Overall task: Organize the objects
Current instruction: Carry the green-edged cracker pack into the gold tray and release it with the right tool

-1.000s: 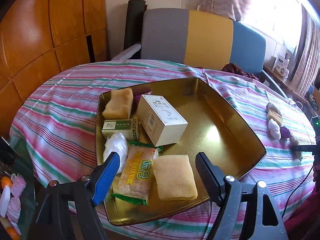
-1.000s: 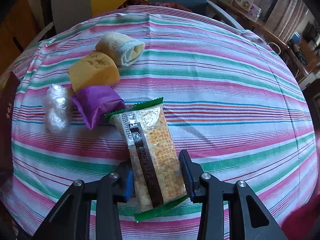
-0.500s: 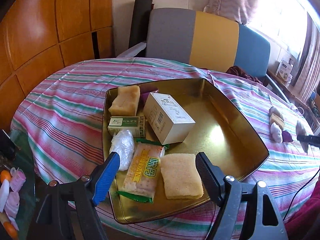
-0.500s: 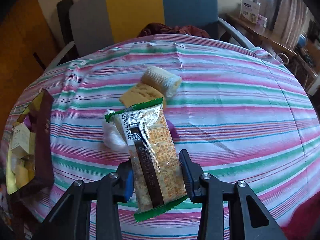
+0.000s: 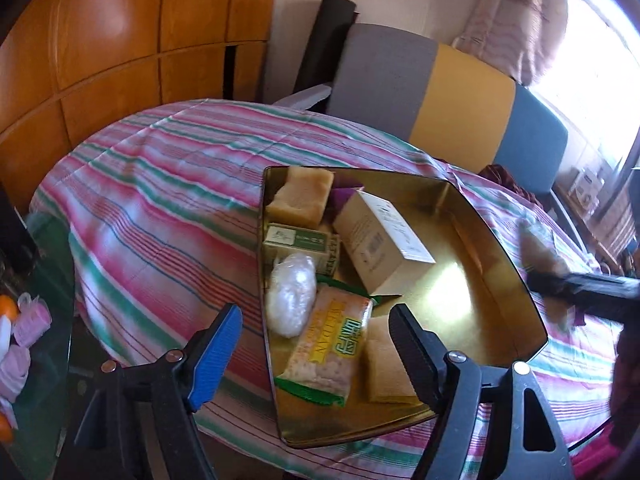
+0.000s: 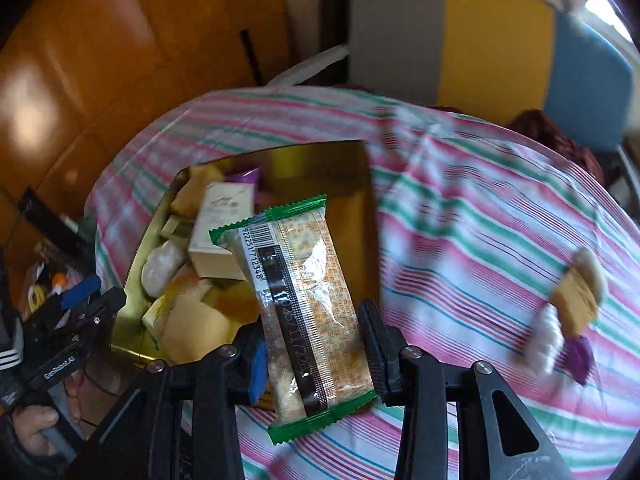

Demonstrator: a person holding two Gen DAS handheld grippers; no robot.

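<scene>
Right hand-held gripper (image 6: 312, 344): it is clamped on a cracker packet (image 6: 304, 304) with green ends, barcode side up, and holds it in the air above the near edge of the golden tray (image 6: 368, 184).
Left hand-held gripper (image 5: 316, 344): its jaws stand wide and have just been closing a little; nothing is between them; it hangs over the near corner of the tray.
Golden tray: it lies on the bench (image 5: 160, 200), which has a striped cloth.
Inside the tray: a white box (image 5: 384, 236), a green box (image 5: 300, 240), a tan block (image 5: 304, 196), a clear wrapped lump (image 5: 290, 296), a second cracker packet (image 5: 328, 348) and a yellow sponge (image 5: 384, 368).
Outside the tray: a small group of blurred items (image 6: 568, 312) lies on the cloth, well apart from the tray.
</scene>
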